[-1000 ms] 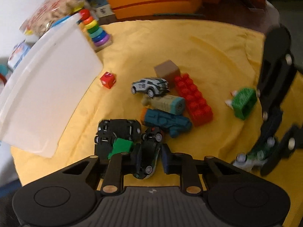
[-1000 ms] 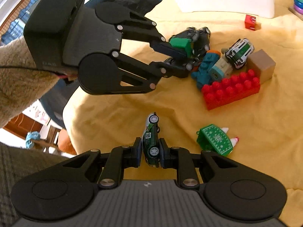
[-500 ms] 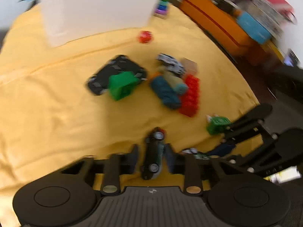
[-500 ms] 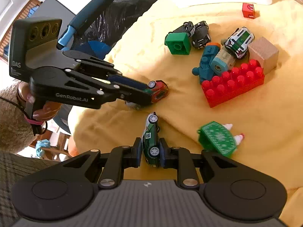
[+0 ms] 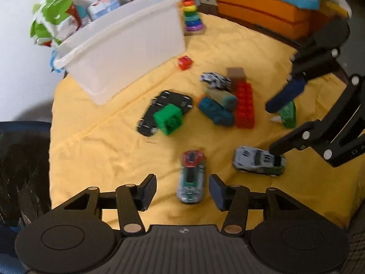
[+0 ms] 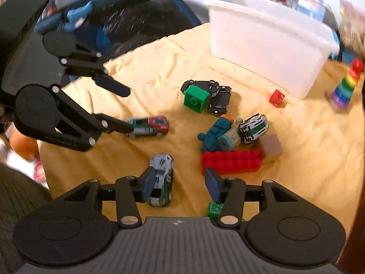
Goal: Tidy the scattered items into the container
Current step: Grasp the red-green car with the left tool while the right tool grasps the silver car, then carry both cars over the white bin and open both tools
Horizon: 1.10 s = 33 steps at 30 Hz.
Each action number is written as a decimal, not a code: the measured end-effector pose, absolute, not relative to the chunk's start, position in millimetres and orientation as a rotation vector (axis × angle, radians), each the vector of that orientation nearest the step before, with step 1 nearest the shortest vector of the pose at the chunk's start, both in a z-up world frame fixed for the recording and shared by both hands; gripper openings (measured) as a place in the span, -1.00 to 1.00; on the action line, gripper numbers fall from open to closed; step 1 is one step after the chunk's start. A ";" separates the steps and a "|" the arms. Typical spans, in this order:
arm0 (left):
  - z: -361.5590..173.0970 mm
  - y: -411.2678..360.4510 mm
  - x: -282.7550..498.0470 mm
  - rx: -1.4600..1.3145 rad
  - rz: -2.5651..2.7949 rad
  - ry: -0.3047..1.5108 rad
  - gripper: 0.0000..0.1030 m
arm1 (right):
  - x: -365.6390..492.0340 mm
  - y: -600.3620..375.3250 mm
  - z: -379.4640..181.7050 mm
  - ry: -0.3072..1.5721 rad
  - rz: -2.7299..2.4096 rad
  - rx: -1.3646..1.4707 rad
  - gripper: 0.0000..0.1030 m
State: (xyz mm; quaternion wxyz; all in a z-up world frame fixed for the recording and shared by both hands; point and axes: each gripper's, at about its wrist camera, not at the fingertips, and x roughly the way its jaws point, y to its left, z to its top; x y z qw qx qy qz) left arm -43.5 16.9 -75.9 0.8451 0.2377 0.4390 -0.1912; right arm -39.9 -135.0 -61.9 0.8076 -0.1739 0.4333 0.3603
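Observation:
My left gripper (image 5: 182,193) is open, its jaws either side of a red-nosed toy car (image 5: 191,178) lying on the yellow cloth (image 5: 91,150). My right gripper (image 6: 180,183) is open, with a silver and green toy car (image 6: 160,179) by its left finger. The white container (image 5: 127,52) stands at the back of the cloth; it also shows in the right wrist view (image 6: 269,43). Between lie a green block (image 5: 168,118) on black cars (image 5: 166,105), a teal figure (image 5: 215,111), a red brick (image 5: 245,105), a striped car (image 5: 215,80) and a small red cube (image 5: 185,62).
A rainbow ring stacker (image 5: 192,14) stands beside the container. Orange boxes (image 5: 262,11) lie behind the cloth. A green patterned toy (image 5: 287,114) lies at the right. A dark chair (image 6: 118,20) is at the cloth's left edge.
Both grippers have opened and let go of their toy cars, which now lie on the cloth near the front edge. Both views have swung round.

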 end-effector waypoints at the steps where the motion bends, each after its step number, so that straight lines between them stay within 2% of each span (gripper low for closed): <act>1: -79.1 13.8 -43.9 0.499 -0.406 0.935 0.07 | -40.7 -134.5 -62.5 0.928 0.779 -0.367 0.01; 10: -96.6 13.4 -37.1 0.415 -0.319 1.000 0.07 | -47.6 -107.9 -91.8 0.972 0.774 -0.450 -0.05; 11: -98.3 13.0 -36.4 0.403 -0.319 1.002 0.05 | -48.3 -106.5 -96.7 0.976 0.755 -0.467 -0.14; 13: -99.4 14.7 -35.8 0.354 -0.342 0.999 -0.29 | -48.7 -107.0 -100.9 0.981 0.763 -0.440 -0.37; 14: -100.0 14.3 -35.8 0.336 -0.355 1.002 -0.37 | -48.8 -107.4 -100.8 0.979 0.766 -0.435 -0.36; 17: -94.1 10.7 -37.9 0.372 -0.362 0.972 -0.37 | -46.0 -109.1 -94.0 0.979 0.771 -0.433 -0.37; 22: -56.2 12.5 -28.4 0.412 -0.402 0.899 -0.37 | -30.3 -121.3 -54.9 0.880 0.728 -0.409 -0.37; 27: -6.4 9.9 -7.4 0.465 -0.413 0.742 -0.37 | 4.0 -128.9 -13.7 0.761 0.665 -0.420 -0.37; 33: 47.4 14.3 58.5 0.418 -0.339 0.596 -0.37 | 52.3 -130.2 28.1 0.633 0.601 -0.437 -0.37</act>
